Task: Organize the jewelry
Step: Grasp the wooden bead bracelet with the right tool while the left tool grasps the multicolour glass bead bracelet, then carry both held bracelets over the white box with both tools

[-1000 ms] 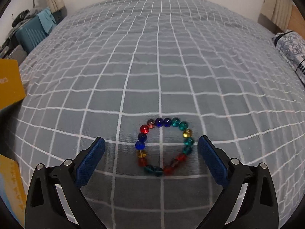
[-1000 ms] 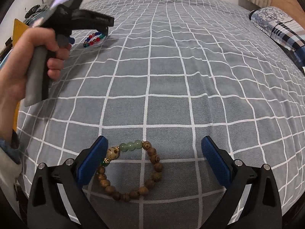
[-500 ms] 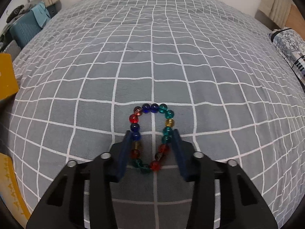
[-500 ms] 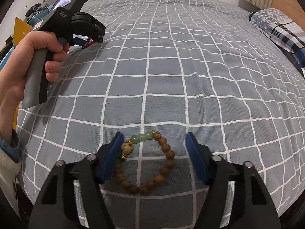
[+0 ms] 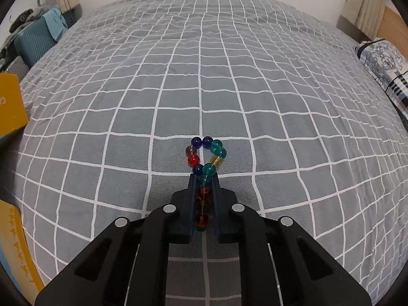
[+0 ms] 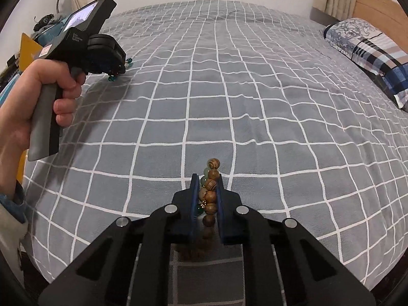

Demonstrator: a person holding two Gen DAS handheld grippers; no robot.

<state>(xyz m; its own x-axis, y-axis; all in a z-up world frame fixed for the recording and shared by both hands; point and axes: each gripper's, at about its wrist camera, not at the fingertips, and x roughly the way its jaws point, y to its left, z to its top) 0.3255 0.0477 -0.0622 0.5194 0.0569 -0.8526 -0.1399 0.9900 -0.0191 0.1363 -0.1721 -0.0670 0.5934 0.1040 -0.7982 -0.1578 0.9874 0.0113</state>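
Note:
My left gripper (image 5: 203, 178) is shut on a bracelet of coloured glass beads (image 5: 206, 153); its far loop sticks out past the fingertips, low over the grey checked bedspread (image 5: 204, 76). My right gripper (image 6: 206, 178) is shut on a bracelet of brown wooden and pale green beads (image 6: 211, 186), squeezed flat between the blue pads. In the right wrist view the left gripper (image 6: 119, 67) is at the far left, held by a hand, with a few glass beads (image 6: 128, 62) showing at its tip.
A patterned pillow lies at the bed's right edge (image 5: 382, 61) (image 6: 369, 51). Yellow cardboard boxes (image 5: 10, 104) stand off the left edge, with a teal case (image 5: 35, 43) behind. A wooden headboard (image 6: 377, 2) is at the far right.
Both grippers have closed from wide open onto their bracelets, squeezing each ring flat. The glass bead bracelet now sticks out ahead of the left fingertips.

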